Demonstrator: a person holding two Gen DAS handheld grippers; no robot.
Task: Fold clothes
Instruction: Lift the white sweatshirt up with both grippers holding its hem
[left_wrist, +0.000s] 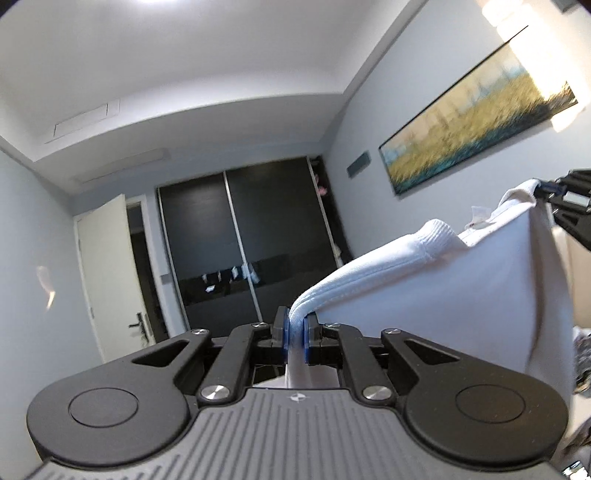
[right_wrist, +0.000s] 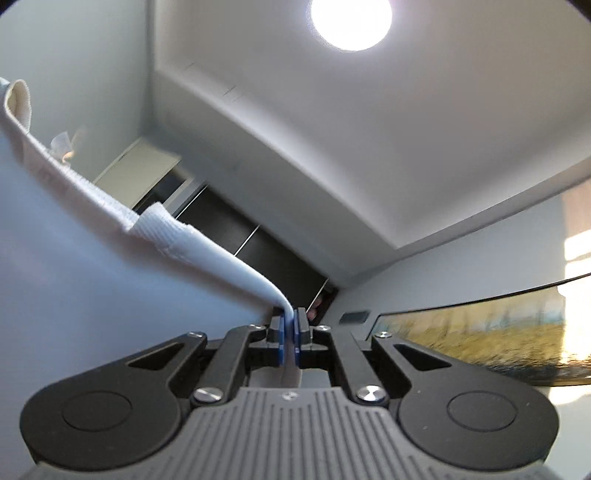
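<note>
A white garment (left_wrist: 424, 280) with a ribbed neckband hangs in the air, stretched between both grippers. My left gripper (left_wrist: 295, 334) is shut on one shoulder edge of it, the cloth pinched between the blue pads. At the right edge of the left wrist view my right gripper (left_wrist: 550, 192) pinches the garment's other top corner. In the right wrist view my right gripper (right_wrist: 290, 338) is shut on the white garment (right_wrist: 92, 280), which runs off to the left past the ribbed neckband (right_wrist: 162, 225). Its lower part is hidden.
A dark sliding wardrobe (left_wrist: 240, 236) fills the far wall, with a white door (left_wrist: 107, 273) ajar to its left. A long framed painting (left_wrist: 476, 122) hangs on the right wall. A round ceiling lamp (right_wrist: 351, 18) shines overhead.
</note>
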